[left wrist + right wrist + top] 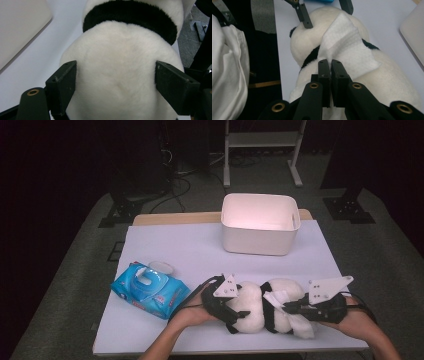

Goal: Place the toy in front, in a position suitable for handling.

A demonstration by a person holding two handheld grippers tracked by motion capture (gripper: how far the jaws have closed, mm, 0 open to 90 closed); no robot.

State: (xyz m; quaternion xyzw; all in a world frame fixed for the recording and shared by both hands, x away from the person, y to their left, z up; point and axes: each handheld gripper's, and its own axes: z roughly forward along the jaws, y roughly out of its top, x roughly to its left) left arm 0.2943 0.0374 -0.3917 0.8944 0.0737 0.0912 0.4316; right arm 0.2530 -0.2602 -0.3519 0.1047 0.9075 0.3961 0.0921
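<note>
Left tool point(116, 82): jaws spread wide and pressed against both flanks of the plush panda point(120, 65), white fur bulging between the pads, black band of fur just beyond them. In the high view the left tool point(235, 317) sits on the panda's left half, hand point(192, 312) behind it. Right tool point(329, 66): jaws pressed together, pinching the edge of a white wipe point(348, 47) that lies draped over the panda's back. In the high view the right tool point(282, 309) comes in from the right, wipe point(295, 312) trailing over the toy's near side. Panda point(262, 305) lies on its side on the white tabletop point(200, 245), near the front edge. Blue wipe pack point(149, 290) rests to its left, lid open. White bin point(260, 223) stands well apart at the far side.
</note>
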